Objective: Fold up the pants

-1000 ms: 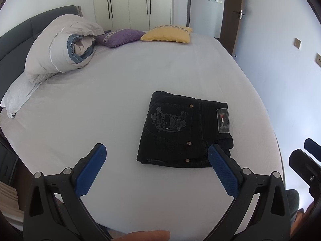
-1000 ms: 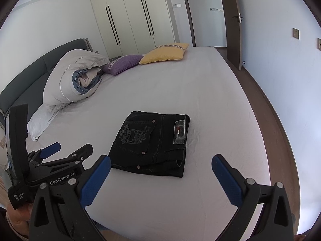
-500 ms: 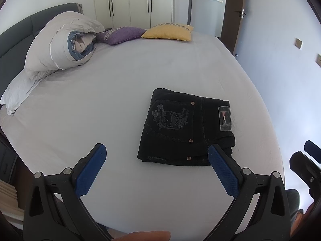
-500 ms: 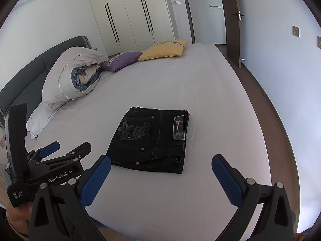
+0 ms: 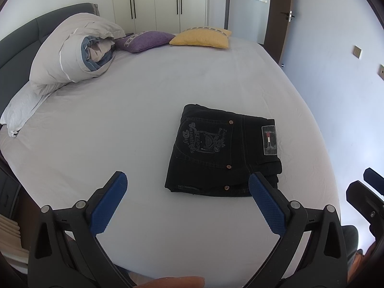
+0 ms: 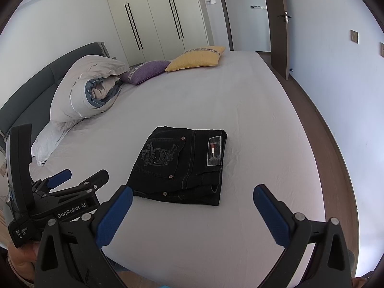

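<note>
Both grippers clear; pants [image 5: 223, 153] folded.

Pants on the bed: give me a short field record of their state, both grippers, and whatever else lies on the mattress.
pants: black pants folded into a compact rectangle, back pocket up, flat on the bed
left gripper: left gripper open, empty, off the pants
right gripper: right gripper open, empty, off the pants
other items: rolled duvet, purple cushion, yellow cushion

Folded pants [image 5: 223, 152] mid-bed [image 5: 144, 110], rolled duvet [image 5: 74, 50] far left, 2 cushions [image 5: 168, 39] behind
</note>
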`<state>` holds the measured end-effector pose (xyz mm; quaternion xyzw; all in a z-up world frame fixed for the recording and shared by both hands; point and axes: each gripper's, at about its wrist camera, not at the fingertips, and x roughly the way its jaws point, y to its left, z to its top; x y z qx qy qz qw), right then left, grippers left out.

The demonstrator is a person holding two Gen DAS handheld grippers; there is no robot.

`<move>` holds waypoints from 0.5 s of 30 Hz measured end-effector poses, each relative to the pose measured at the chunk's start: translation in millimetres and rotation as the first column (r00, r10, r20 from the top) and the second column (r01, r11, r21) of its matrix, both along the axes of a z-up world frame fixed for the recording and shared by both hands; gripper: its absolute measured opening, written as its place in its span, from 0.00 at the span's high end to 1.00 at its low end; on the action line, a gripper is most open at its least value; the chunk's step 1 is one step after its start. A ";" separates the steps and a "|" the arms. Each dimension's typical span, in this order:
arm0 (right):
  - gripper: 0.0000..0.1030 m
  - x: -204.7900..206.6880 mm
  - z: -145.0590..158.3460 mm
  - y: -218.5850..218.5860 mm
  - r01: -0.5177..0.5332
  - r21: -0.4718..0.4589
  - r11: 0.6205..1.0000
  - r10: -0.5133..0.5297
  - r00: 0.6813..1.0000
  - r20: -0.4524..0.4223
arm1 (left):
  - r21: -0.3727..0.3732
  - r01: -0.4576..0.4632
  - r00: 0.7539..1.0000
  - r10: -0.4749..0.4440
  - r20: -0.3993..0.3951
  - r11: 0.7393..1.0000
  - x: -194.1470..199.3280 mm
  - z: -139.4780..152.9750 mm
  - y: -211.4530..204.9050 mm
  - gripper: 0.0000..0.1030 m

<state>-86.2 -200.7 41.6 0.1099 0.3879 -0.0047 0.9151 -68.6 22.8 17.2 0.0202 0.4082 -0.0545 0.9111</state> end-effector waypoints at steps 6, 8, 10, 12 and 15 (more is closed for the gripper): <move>0.00 -1.0 -2.2 -0.1 0.002 0.003 1.000 -0.002 1.000 0.001 | 0.001 0.000 1.000 0.000 0.000 1.000 -0.8 -0.2 0.5 0.00; 0.00 -1.5 -3.0 0.0 0.001 0.003 1.000 -0.001 1.000 0.001 | 0.000 0.001 1.000 -0.001 0.000 1.000 -0.8 -0.4 0.4 0.00; 0.00 -0.6 -2.2 -0.9 0.001 0.002 1.000 -0.001 1.000 0.002 | 0.001 -0.002 1.000 0.002 0.000 1.000 -0.9 -0.3 0.0 0.00; 0.00 -1.3 -2.9 -0.4 0.001 0.002 1.000 -0.001 1.000 0.001 | 0.001 -0.001 1.000 0.001 0.000 1.000 -1.0 -0.3 0.0 0.00; 0.00 -0.6 -2.1 -1.1 0.001 0.003 1.000 -0.001 1.000 0.002 | 0.001 0.000 1.000 0.000 0.000 1.000 -1.0 -0.9 0.2 0.00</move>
